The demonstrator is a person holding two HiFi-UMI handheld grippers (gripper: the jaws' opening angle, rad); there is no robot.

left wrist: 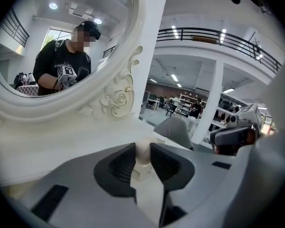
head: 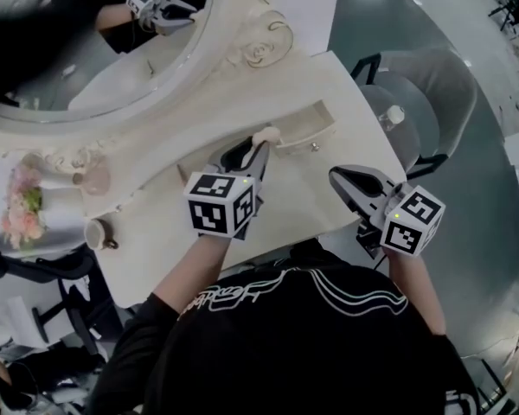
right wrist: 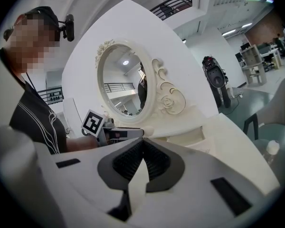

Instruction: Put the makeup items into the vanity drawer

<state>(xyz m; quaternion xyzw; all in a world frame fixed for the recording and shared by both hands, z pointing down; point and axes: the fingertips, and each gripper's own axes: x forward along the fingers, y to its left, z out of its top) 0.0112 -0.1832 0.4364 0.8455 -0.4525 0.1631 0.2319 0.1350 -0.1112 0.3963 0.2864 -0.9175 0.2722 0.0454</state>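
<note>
Left gripper [left wrist: 142, 147] clamps a cream item [left wrist: 143, 155], plain in its own view; right gripper [right wrist: 143, 141] closed, empty.

Cream vanity table [head: 303, 199] carries flowers [head: 22, 210] and a small cup [head: 98, 233]

No text can be read; the white script lettering [head: 209, 298] on the person's black shirt [head: 329, 353], lower centre, is too blurred.

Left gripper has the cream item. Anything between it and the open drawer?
Nothing visible. The cream item, clamped in the left gripper, is right beside the drawer. The right gripper, shut and empty, sits nearer the person, off that path.
</note>
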